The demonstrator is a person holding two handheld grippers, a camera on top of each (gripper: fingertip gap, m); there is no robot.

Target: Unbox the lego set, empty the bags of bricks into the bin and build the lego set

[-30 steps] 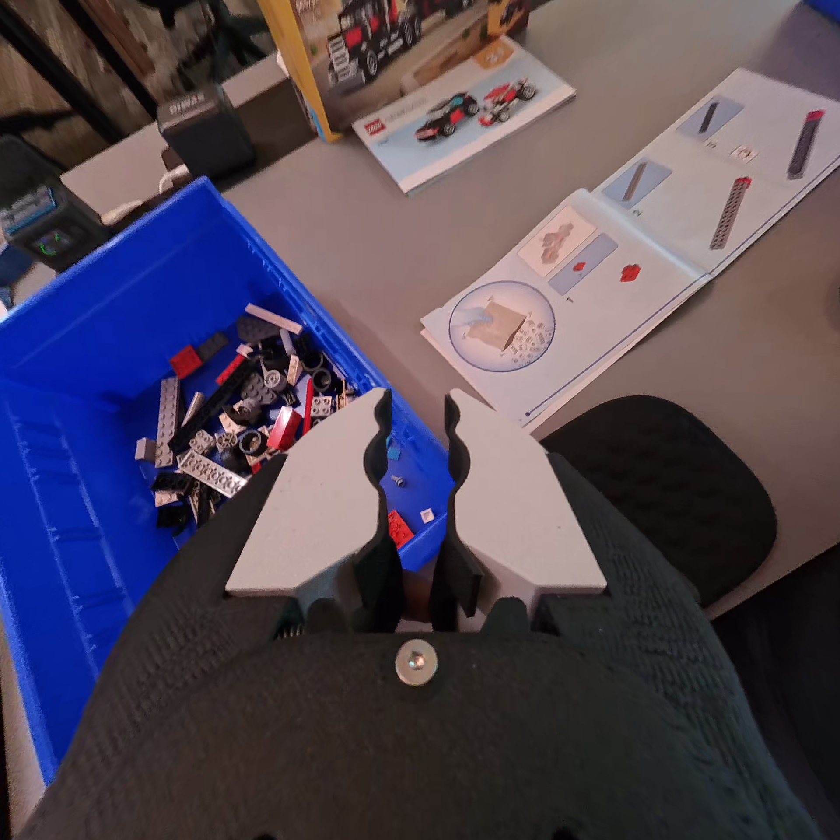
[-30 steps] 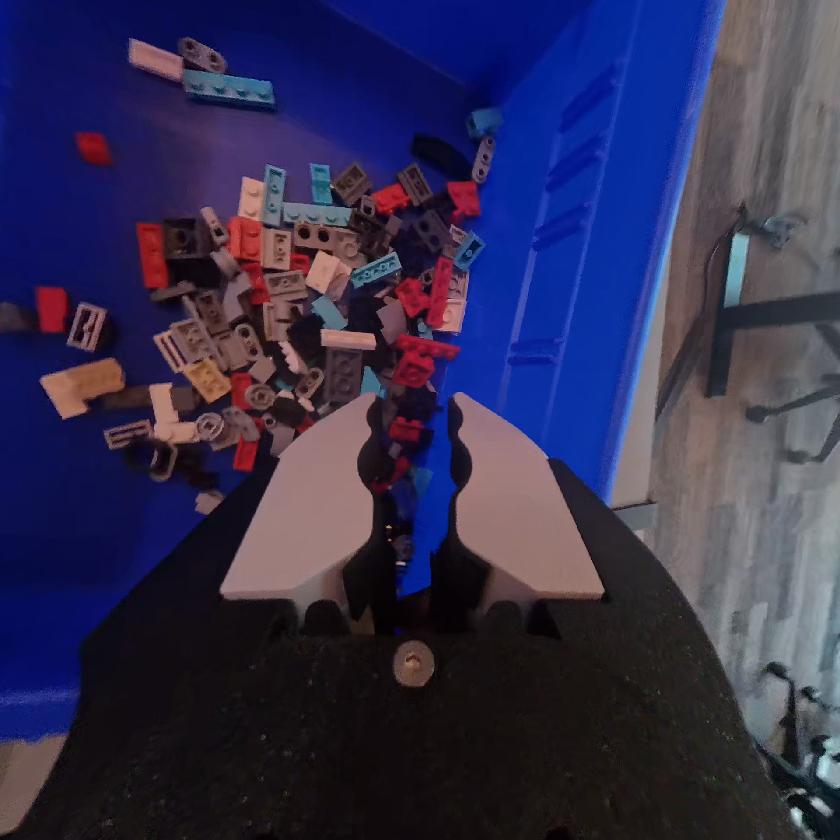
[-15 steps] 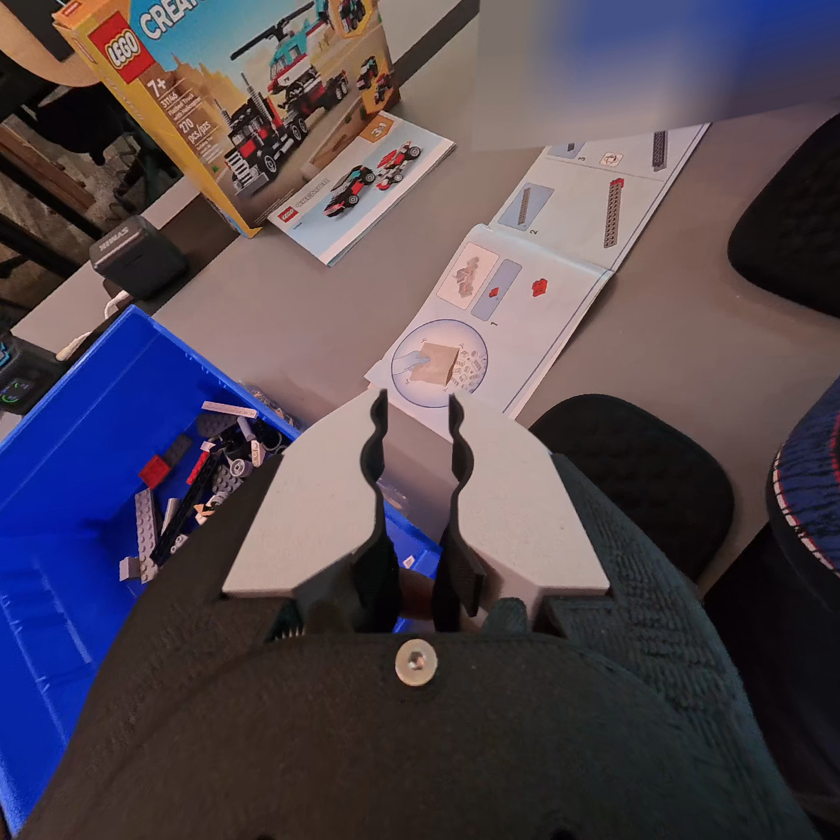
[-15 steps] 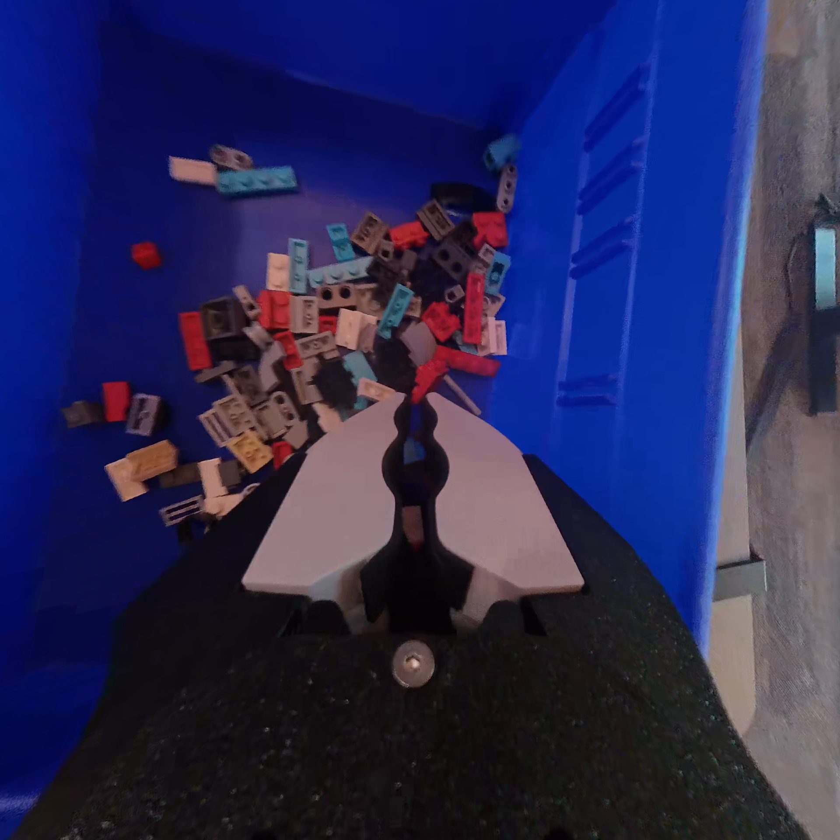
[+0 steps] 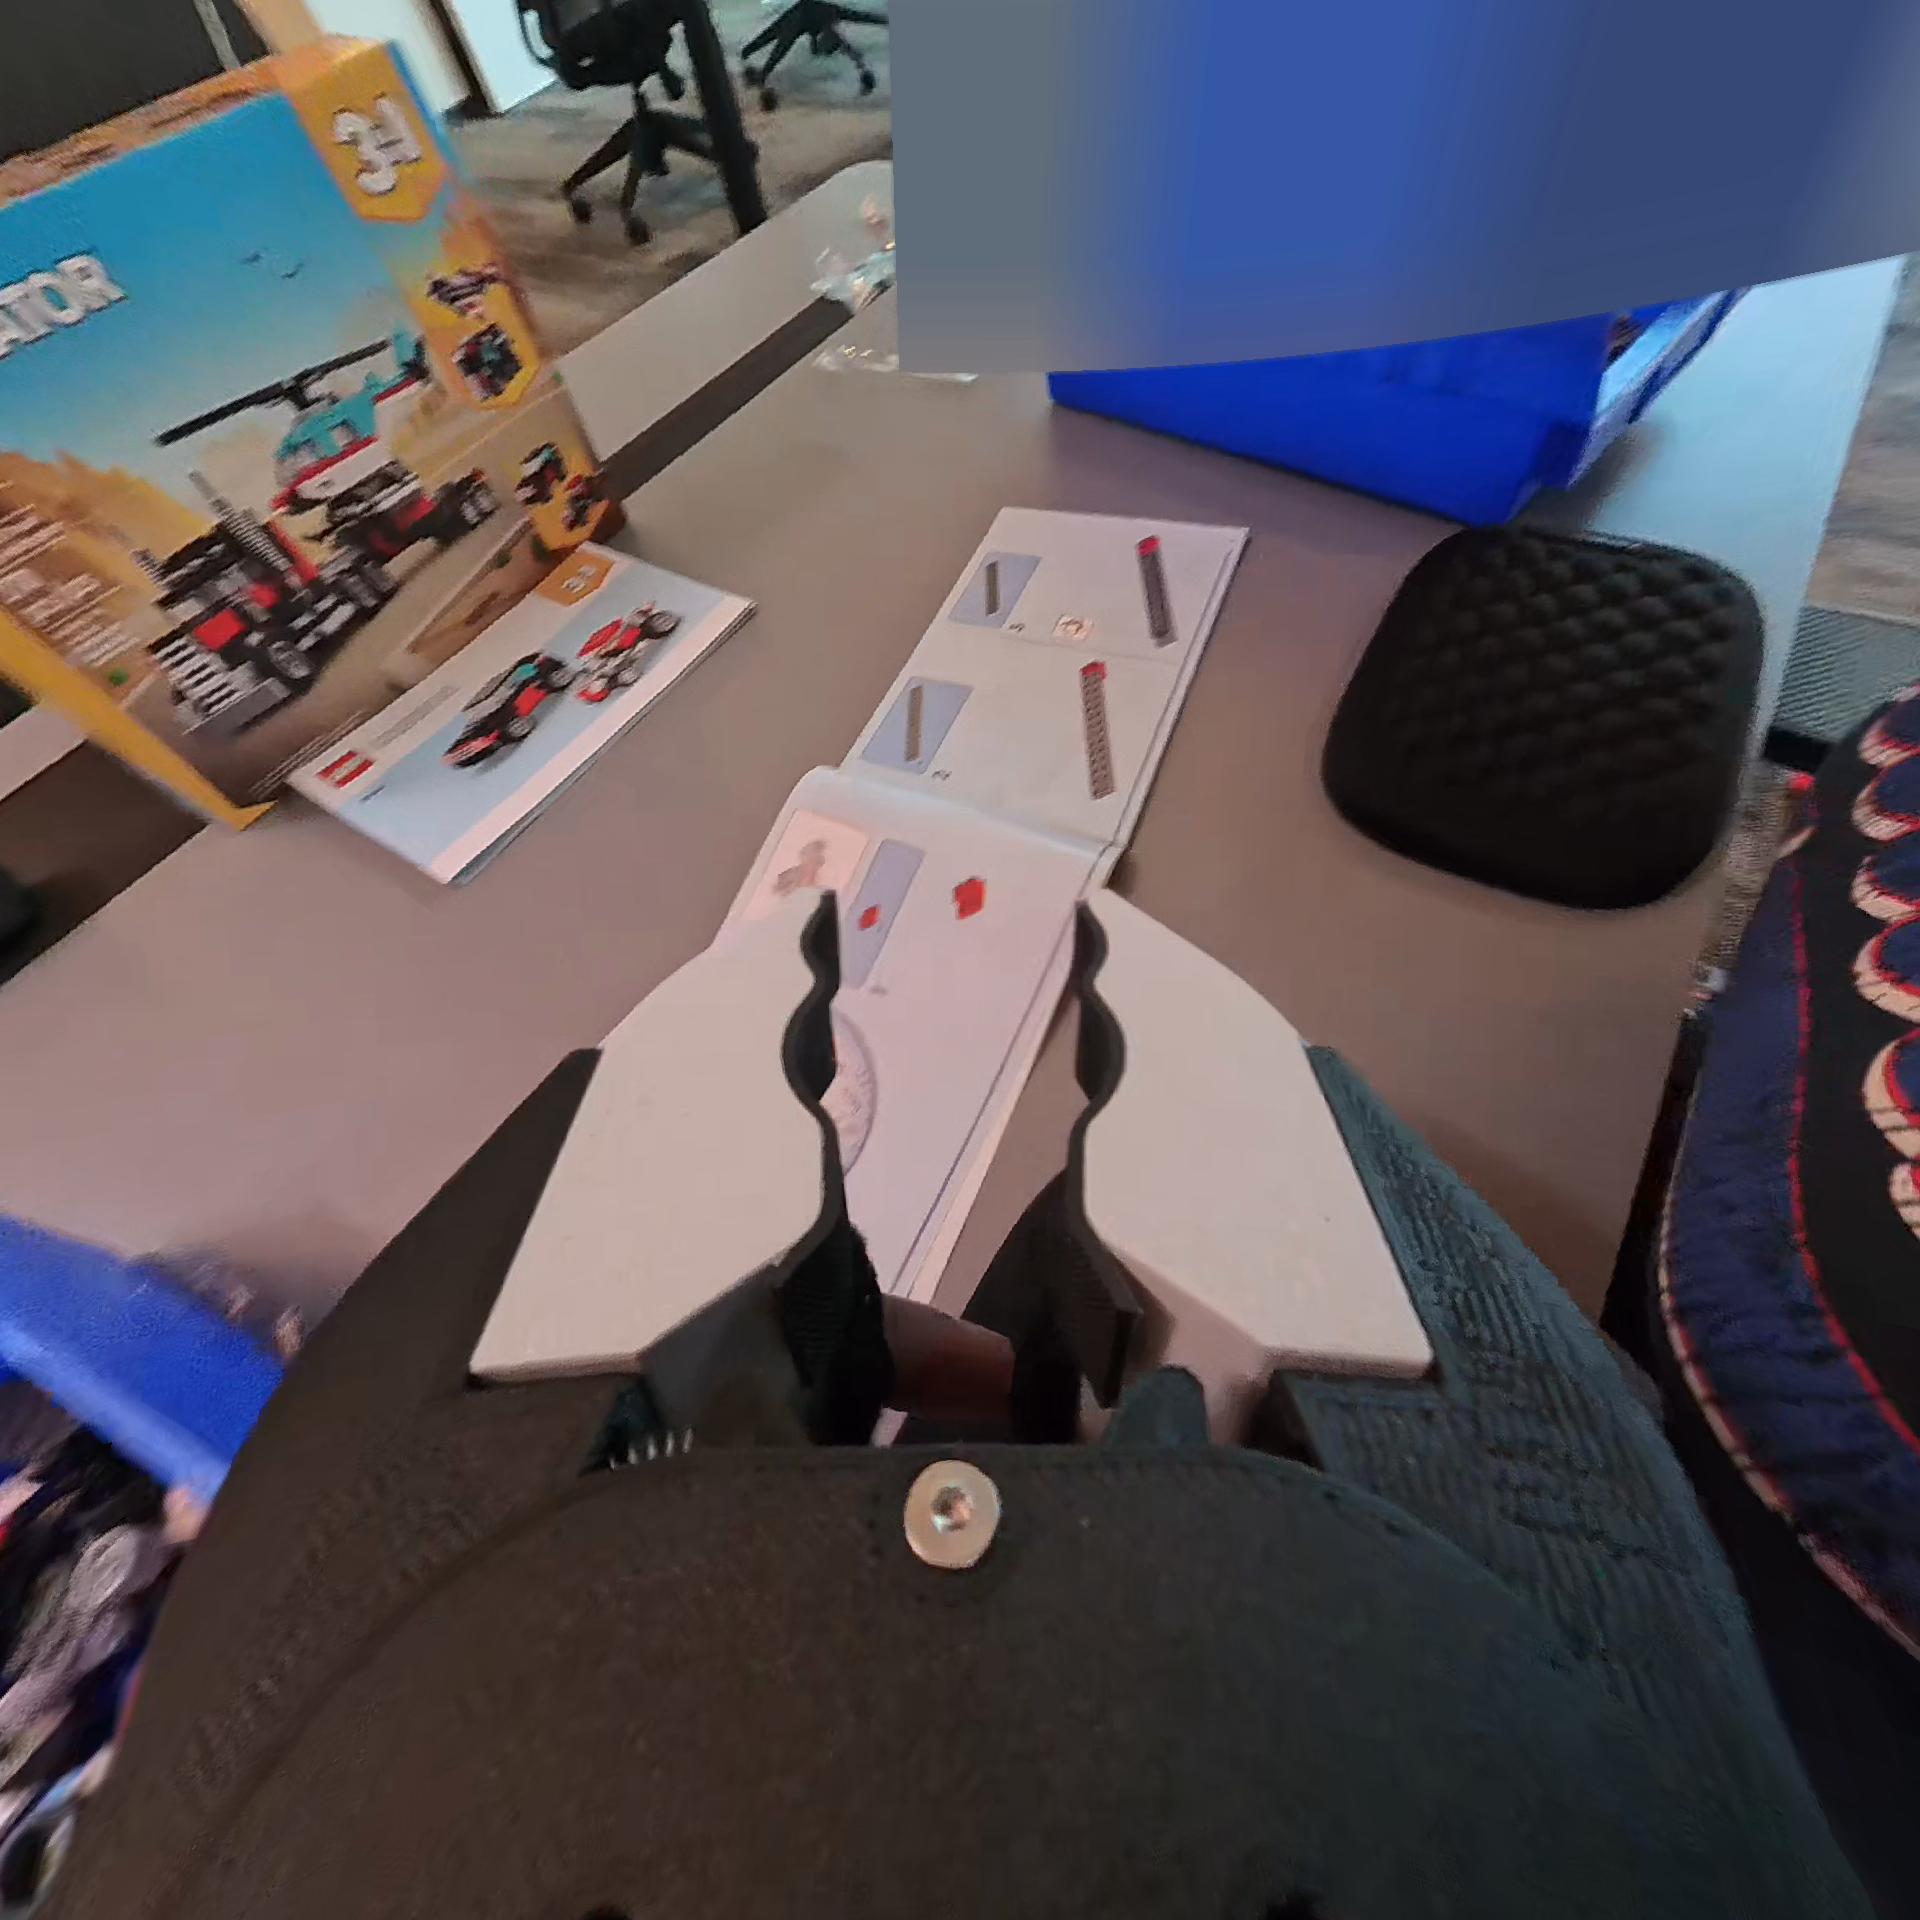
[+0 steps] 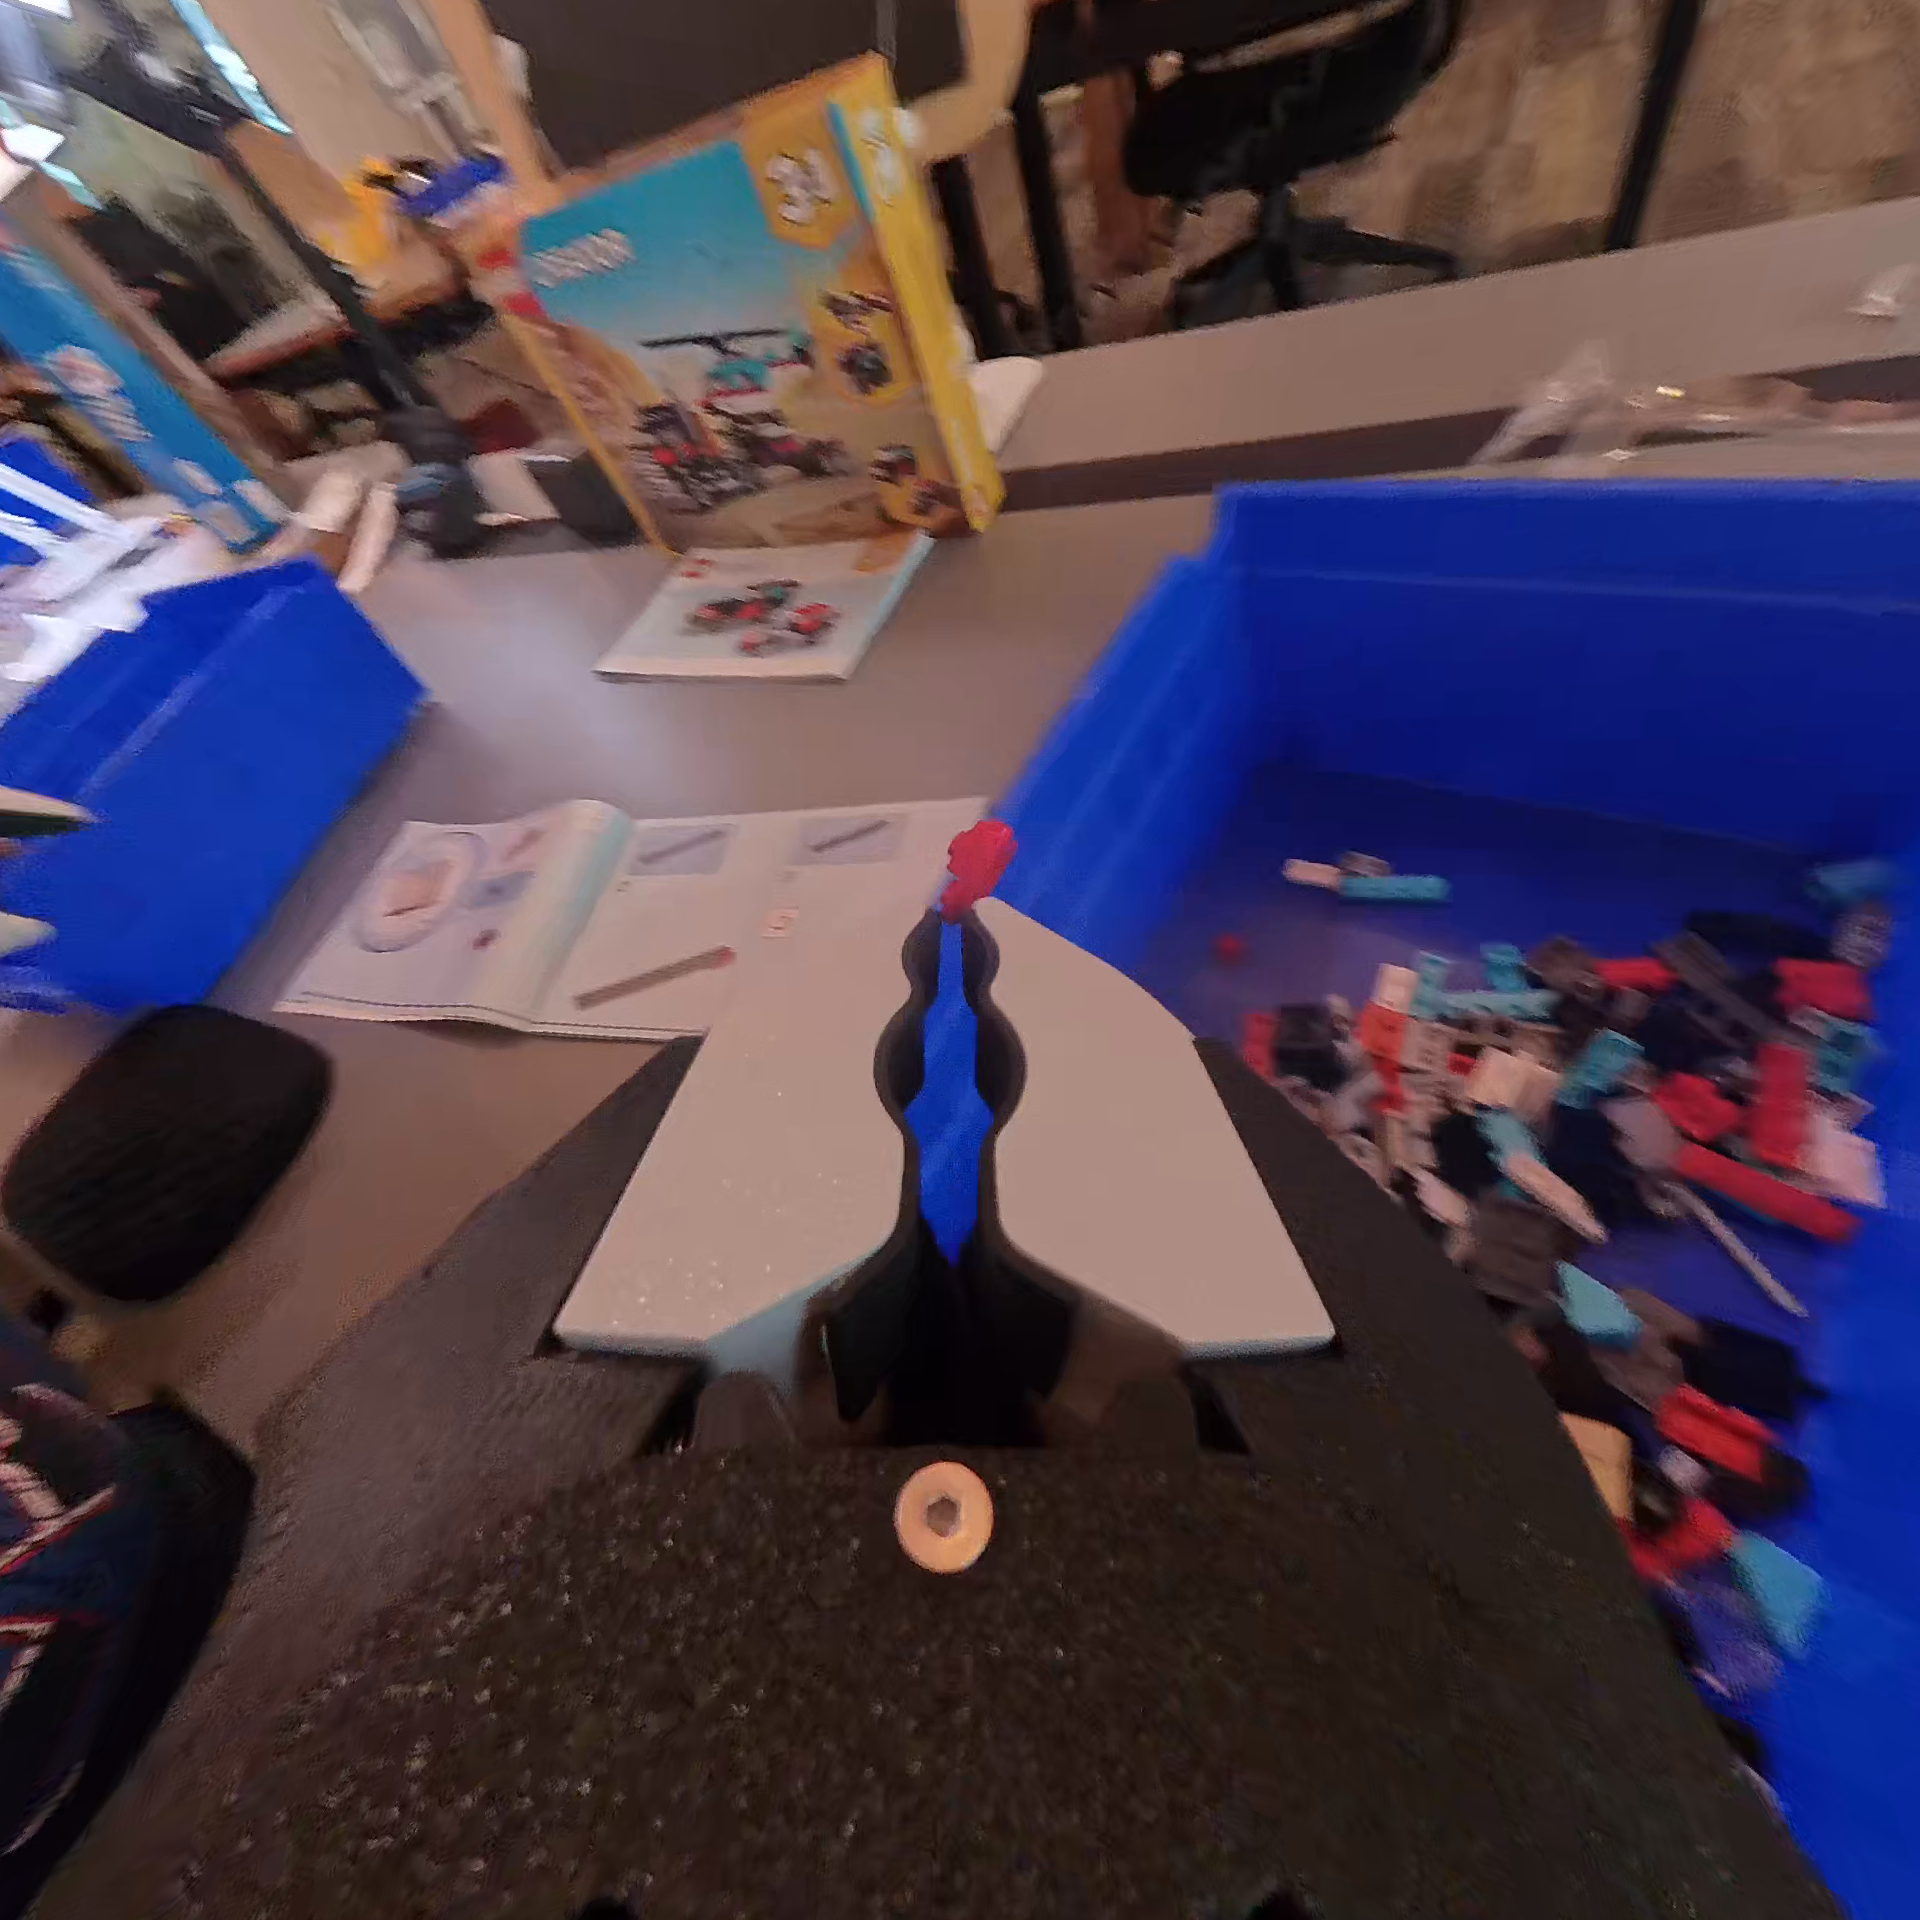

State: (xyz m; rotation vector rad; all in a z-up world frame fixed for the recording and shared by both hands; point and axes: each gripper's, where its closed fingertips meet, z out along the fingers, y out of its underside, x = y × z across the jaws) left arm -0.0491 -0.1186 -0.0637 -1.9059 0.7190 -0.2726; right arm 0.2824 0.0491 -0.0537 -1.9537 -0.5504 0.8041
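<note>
Table (image 5: 343, 997): grey top, carrying everything below; the open manual is serving as the landmark
Right bin (image 6: 1558, 665): blue, sitting just beside the right edge of the open manual in the right wrist view, holding a heap of loose bricks (image 6: 1621, 1101) in red, teal, grey and black
Left bin (image 6: 197, 769): blue, standing near the manual's left side in the same view
Lego box (image 5: 260, 447): standing upright beyond the manual, to its far left in the left wrist view
Open manual (image 5: 1049, 717): lying flat on the table, pages facing up
Closed booklet (image 5: 530, 707): lying flat between the box and the open manual, touching neither page
Black pad (image 5: 1548, 717): resting near the manual's right side in the left wrist view
Left gripper (image 5: 951, 914): hovering over the near page of the manual, fingers standing spread with nothing between them
Right gripper (image 6: 961, 914): hanging above the corner where the manual meets the right bin, fingers pressing together at the tips
Red brick (image 6: 977, 862): small, sticking out past the right gripper's tips, being pinched there
</note>
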